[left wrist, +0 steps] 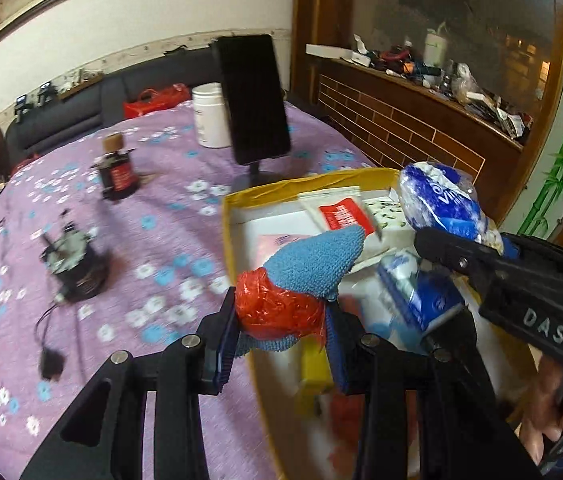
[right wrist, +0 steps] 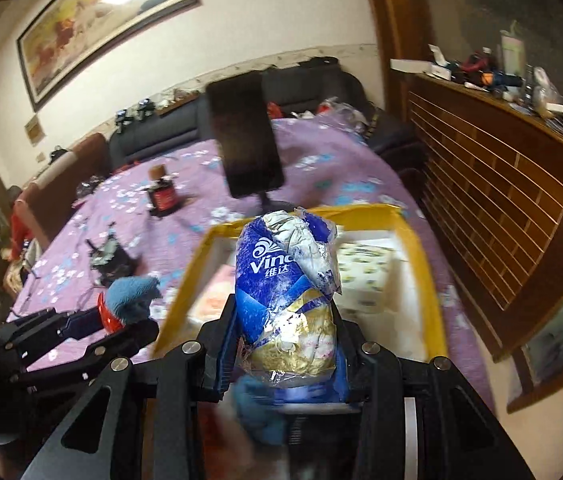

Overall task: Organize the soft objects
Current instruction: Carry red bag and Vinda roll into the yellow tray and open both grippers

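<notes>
Up close, two black handheld grippers hover over a round table (left wrist: 81, 208) covered in a purple floral cloth. Seen from its own wrist camera, the left gripper (left wrist: 281, 320) pinches a bundle between its blue pads: a blue terry cloth (left wrist: 313, 264) wrapped partly in crinkled red plastic (left wrist: 277, 308), with the cloth's tip poking toward one o'clock. At three o'clock from it, the right gripper (left wrist: 453, 252) clamps a blue and white tissue pack (left wrist: 437, 200), its wrapper crumpled and its top rising past the fingers. A hand (left wrist: 549, 412) grips that tool's handle at the lower right. Both bundles sit above a yellow-rimmed open box (left wrist: 305, 186) whose white inside holds flat packets, a patterned tissue box (right wrist: 369, 268) and other soft packs. Farther out on the table, at about twelve o'clock from the box, a dark phone on a stand (left wrist: 253, 96) stands upright, with a white jar (left wrist: 209, 116) just behind it, and a small dark bottle (left wrist: 117, 168) at ten o'clock.
</notes>
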`<state>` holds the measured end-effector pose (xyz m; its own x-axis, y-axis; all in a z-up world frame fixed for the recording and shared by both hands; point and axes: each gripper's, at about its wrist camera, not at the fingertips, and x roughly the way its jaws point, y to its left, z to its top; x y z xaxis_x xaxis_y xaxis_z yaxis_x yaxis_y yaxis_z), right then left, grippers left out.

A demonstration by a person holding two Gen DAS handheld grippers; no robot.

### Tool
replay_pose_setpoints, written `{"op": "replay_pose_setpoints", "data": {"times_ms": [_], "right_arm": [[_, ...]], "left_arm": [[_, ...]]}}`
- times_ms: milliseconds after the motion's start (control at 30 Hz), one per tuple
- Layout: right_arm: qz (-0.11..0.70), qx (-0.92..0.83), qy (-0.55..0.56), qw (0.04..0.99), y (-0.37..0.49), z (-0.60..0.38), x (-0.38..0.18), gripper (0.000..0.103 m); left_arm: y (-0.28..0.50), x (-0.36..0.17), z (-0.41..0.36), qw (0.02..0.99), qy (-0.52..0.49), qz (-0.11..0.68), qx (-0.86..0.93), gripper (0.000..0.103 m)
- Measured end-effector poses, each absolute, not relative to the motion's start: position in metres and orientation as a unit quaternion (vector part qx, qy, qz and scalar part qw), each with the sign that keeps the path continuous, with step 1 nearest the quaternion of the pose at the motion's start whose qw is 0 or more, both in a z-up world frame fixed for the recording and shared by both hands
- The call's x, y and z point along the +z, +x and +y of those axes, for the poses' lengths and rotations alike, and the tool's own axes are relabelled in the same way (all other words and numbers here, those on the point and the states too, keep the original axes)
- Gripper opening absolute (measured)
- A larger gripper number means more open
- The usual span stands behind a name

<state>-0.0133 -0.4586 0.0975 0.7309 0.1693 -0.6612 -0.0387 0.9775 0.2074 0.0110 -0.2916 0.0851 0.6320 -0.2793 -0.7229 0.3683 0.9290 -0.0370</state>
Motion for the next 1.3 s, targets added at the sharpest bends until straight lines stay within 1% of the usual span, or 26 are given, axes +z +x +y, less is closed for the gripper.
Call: {"op": "replay_pose_setpoints", "data": {"times_ms": [233,467,533,567,633,700,767,1133,1300], "right_arm": [[0.392,0.034,0.087,0.915,0.002,-0.480,0.084,0.043],[0.410,0.025,0.095,0.907,0.015,-0.489,0.074,0.043],[0.415,0.027,0.097,0.904,0.017,-0.489,0.072,0.046],[0.416,0.026,0.099,0.904,0.018,-0.490,0.072,0.050],[0.414,0.025,0.099,0.904,0.019,-0.490,0.071,0.054],[0.412,0.023,0.101,0.905,0.018,-0.490,0.072,0.058],[0.408,0.024,0.102,0.907,0.016,-0.491,0.075,0.060],[0.381,0.024,0.108,0.918,-0.005,-0.484,0.097,0.060],[0.371,0.043,0.106,0.922,-0.019,-0.464,0.106,0.061]], "left_arm": [[0.039,0.066,-0.322,0.886,0.060,0.418,-0.192,0.037],[0.049,0.059,-0.336,0.882,0.066,0.425,-0.196,0.037],[0.051,0.058,-0.336,0.882,0.063,0.423,-0.195,0.040],[0.051,0.057,-0.336,0.882,0.062,0.424,-0.197,0.041],[0.052,0.057,-0.336,0.881,0.060,0.425,-0.199,0.046],[0.052,0.057,-0.336,0.883,0.061,0.422,-0.197,0.058],[0.051,0.058,-0.335,0.885,0.059,0.418,-0.198,0.062],[0.030,0.079,-0.319,0.892,0.052,0.400,-0.205,0.062],[0.011,0.085,-0.291,0.897,0.039,0.394,-0.197,0.062]]}}
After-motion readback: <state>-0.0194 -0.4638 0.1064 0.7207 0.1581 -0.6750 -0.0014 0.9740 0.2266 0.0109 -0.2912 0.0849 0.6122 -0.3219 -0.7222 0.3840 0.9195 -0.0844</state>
